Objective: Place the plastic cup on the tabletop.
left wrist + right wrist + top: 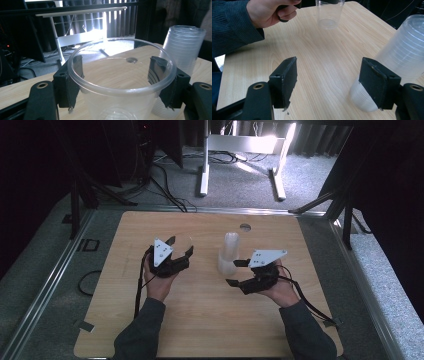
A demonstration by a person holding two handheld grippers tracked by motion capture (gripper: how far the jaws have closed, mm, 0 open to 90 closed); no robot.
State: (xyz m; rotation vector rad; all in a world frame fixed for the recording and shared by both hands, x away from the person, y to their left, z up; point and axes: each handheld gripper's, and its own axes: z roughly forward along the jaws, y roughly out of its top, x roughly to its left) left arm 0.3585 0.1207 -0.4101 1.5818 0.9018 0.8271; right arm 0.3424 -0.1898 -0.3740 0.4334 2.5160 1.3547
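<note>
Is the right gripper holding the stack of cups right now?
No, the right gripper has open jaws with bare table between them, and the stack of cups stands beside one jaw.

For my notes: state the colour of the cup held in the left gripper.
Clear, colourless plastic cup; left gripper view shows it best.
</note>
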